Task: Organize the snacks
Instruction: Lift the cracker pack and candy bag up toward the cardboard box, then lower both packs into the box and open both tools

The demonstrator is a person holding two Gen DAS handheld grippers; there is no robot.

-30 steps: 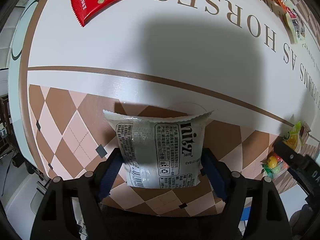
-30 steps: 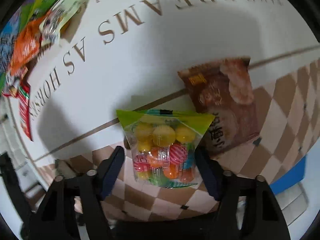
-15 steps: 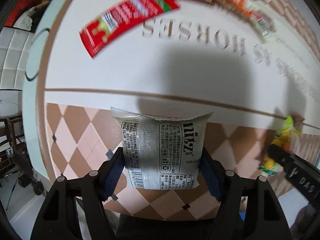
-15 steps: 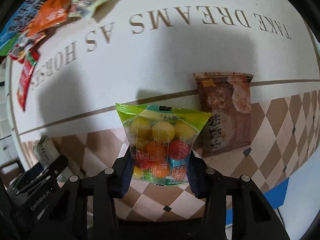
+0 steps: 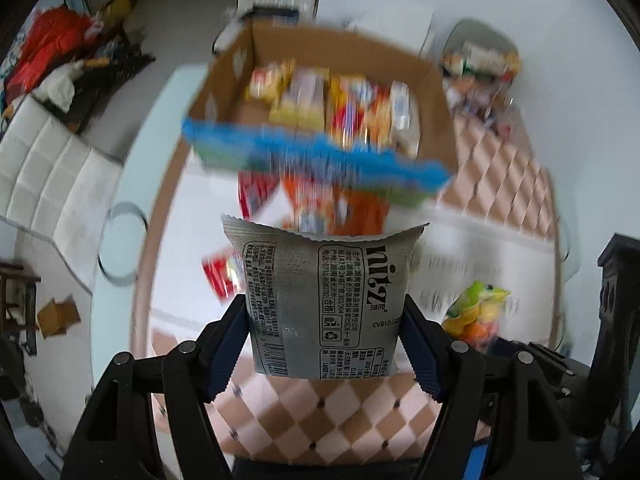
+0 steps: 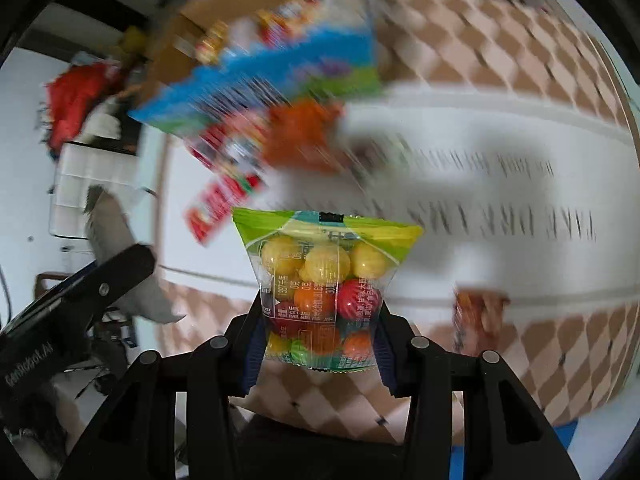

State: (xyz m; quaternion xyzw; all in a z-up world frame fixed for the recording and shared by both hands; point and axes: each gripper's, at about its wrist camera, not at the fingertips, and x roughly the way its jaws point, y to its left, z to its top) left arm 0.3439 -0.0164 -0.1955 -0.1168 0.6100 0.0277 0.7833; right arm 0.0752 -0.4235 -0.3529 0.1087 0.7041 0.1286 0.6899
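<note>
My left gripper [image 5: 326, 346] is shut on a silver snack packet [image 5: 324, 300] and holds it above the table. My right gripper [image 6: 318, 344] is shut on a clear bag of coloured candy balls [image 6: 322, 288] with a green top, also lifted. The candy bag also shows in the left wrist view [image 5: 476, 314]. The silver packet and left gripper show at the left of the right wrist view [image 6: 116, 264]. A cardboard box [image 5: 436, 92] with several snack packs inside stands ahead at the far end of the table. The views are blurred.
A blue and green pack [image 5: 312, 156] leans on the box front, with orange [image 5: 340, 208] and red packs [image 5: 220, 272] on the white tablecloth below. A brown snack pack [image 6: 476, 316] lies to the right. A white sofa [image 5: 52, 164] stands left of the table.
Both grippers have lifted their packs off the table and tilted up. The box and the far pile of snacks have come into view.
</note>
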